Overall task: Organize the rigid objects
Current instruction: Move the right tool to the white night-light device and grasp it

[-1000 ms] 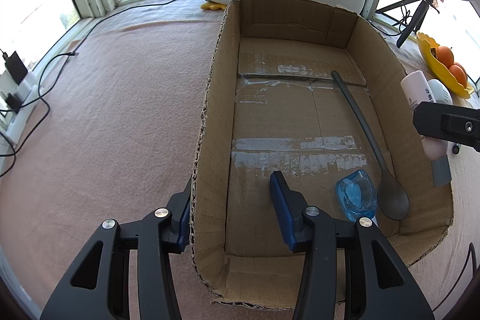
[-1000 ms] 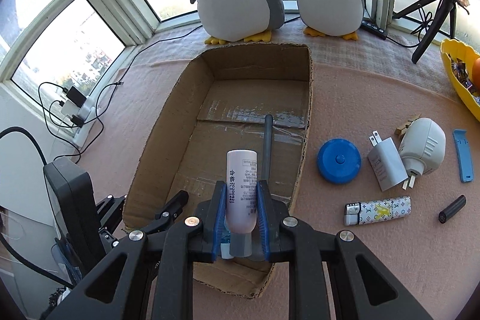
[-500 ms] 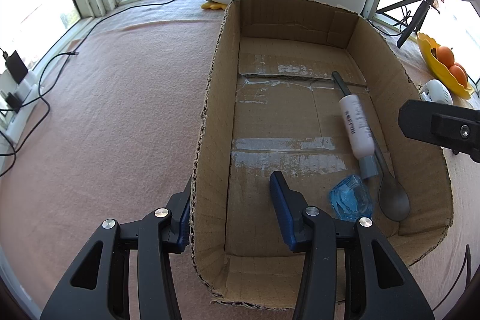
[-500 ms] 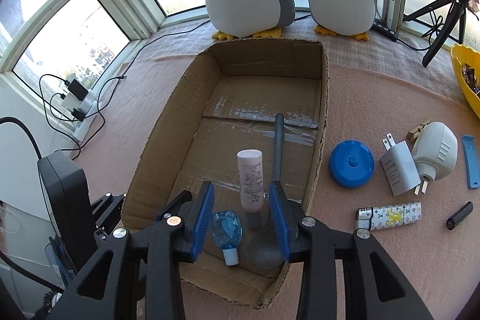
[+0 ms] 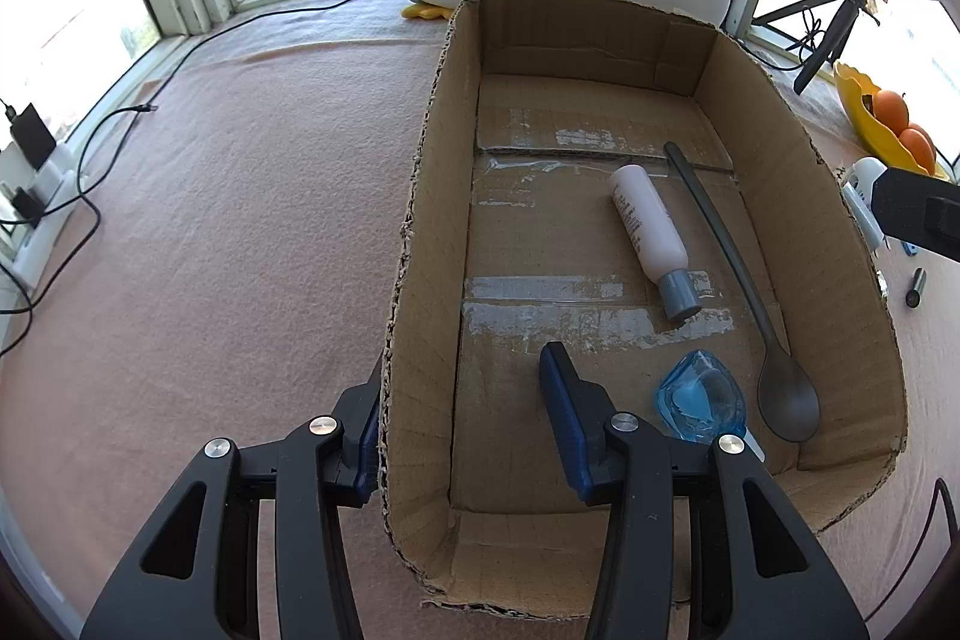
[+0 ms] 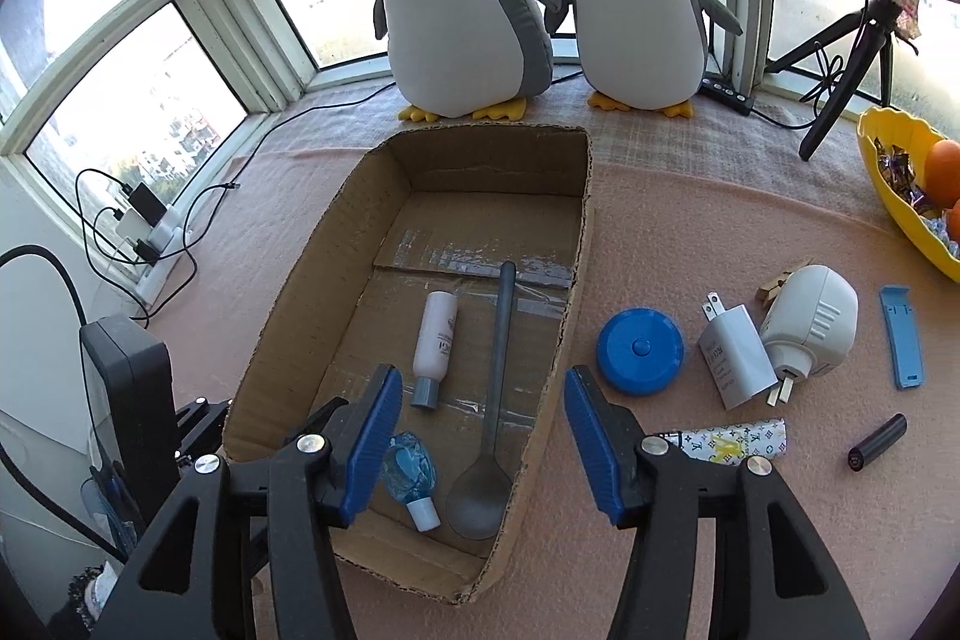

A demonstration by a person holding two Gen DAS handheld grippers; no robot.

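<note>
Cardboard box [image 6: 573, 280] at frame centre holds a white bottle [image 6: 436, 334], grey spoon [image 6: 495, 400] and blue bottle [image 6: 411, 466]. Left hand-held gripper [image 5: 462, 418], jaws apart, straddles the box's left wall. Right hand-held gripper [image 6: 480, 445], jaws apart and empty, hangs above the box's near right wall. A blue lid [image 6: 640, 350] lies on the surface to the right.

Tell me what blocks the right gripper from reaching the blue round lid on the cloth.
Nothing visible does. The right gripper is open, above the cardboard box's right wall. The blue round lid lies outside that wall on bare cloth, with the white charger on its far side.
</note>
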